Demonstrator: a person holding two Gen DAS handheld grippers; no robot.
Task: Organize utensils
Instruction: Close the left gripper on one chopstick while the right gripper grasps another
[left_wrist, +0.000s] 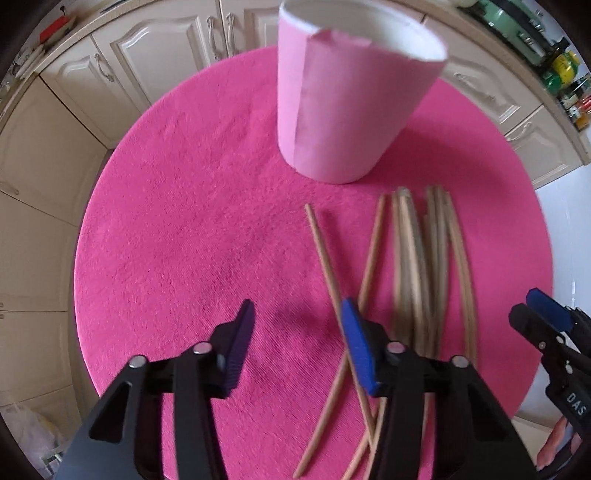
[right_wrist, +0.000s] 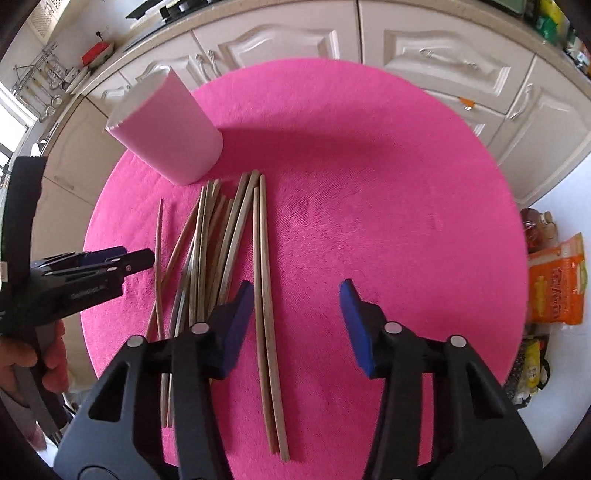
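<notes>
**A Home Kitchen**

The place was shown to be a domestic kitchen. Cream cabinet doors (right_wrist: 280, 44) with raised panels and curved metal handles were seen running in a row behind a round table (right_wrist: 388, 184) covered in bright pink cloth. Above the cabinets a worktop edge was visible, on which a red item (right_wrist: 96, 51) had been set. A rack of hanging metal utensils (right_wrist: 44, 81) was seen by a window at the far left of the right wrist view. Bottles and jars (left_wrist: 569, 85) were crowded along the worktop in the left wrist view, beside a green appliance (left_wrist: 513, 18). Packets of food, one orange (right_wrist: 557, 284), were stacked on the floor near a bottle (right_wrist: 537, 229).
</notes>
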